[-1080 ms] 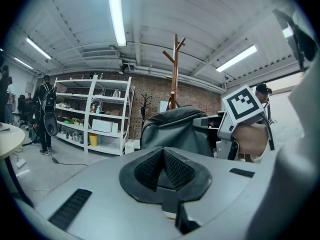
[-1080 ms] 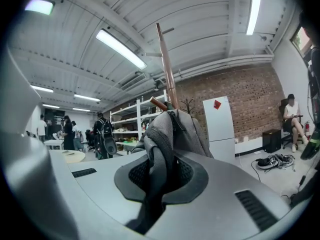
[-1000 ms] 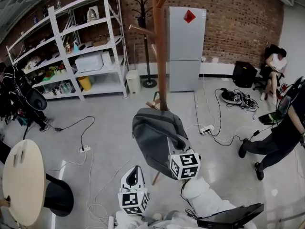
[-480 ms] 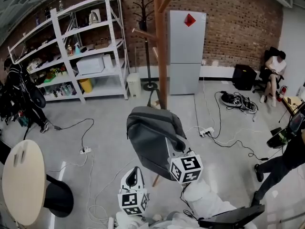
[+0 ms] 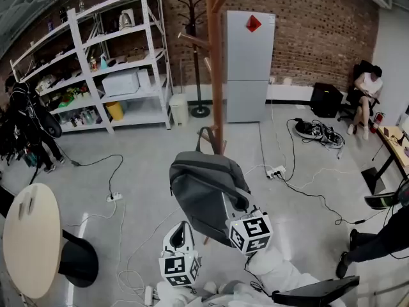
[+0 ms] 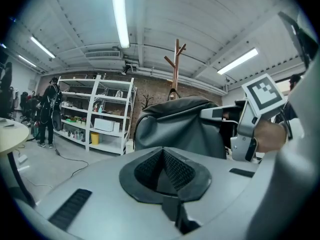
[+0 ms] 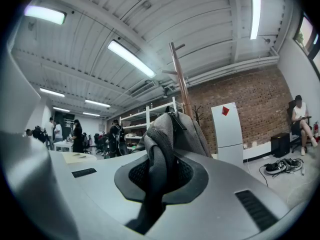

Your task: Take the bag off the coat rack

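A grey backpack hangs in the air in front of the tall wooden coat rack, off its pegs. My right gripper is shut on the backpack's shoulder strap, which runs down between its pads in the right gripper view. The bag's body rises just beyond the jaws, with the rack's pole behind it. My left gripper is lower and to the left of the bag, shut and holding nothing. From it I see the backpack and the right gripper beside it.
White shelving and a silver fridge stand against the brick wall. A round table is at the lower left. Cables and a power strip lie on the floor. People stand at the left, sit at the right, and walk at the right edge.
The backpack and right gripper have shifted slightly, staying in front of the rack. The person in black at the right has walked further toward the right edge. The left gripper has barely moved.
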Demonstrator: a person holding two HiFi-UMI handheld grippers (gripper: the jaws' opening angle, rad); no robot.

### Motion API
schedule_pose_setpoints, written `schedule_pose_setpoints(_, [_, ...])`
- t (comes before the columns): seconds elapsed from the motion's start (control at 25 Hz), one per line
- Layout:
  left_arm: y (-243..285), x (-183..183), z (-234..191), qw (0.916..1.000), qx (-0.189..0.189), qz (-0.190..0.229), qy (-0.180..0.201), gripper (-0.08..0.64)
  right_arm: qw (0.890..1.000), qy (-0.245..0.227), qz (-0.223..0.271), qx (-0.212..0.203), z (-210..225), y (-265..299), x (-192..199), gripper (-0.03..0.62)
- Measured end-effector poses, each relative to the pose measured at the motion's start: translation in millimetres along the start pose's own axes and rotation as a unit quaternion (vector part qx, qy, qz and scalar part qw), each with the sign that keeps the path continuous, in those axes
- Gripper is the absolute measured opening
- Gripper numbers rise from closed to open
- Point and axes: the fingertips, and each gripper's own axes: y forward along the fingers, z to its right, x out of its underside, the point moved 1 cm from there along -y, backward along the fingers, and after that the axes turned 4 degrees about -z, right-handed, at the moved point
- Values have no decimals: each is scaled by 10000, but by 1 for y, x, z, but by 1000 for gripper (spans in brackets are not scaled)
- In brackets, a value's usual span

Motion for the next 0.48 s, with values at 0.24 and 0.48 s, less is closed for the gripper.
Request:
schedule_pose_setpoints(0.24, [-12, 10, 10, 9999, 38, -85, -50, -11, 9999, -1, -171, -19, -6, -26, 19, 26])
schedule_pose_setpoints(0.48, [-19, 21, 31, 9998, 153, -133, -72, -11, 9989, 142, -455, -6, -4, -51, 47, 26])
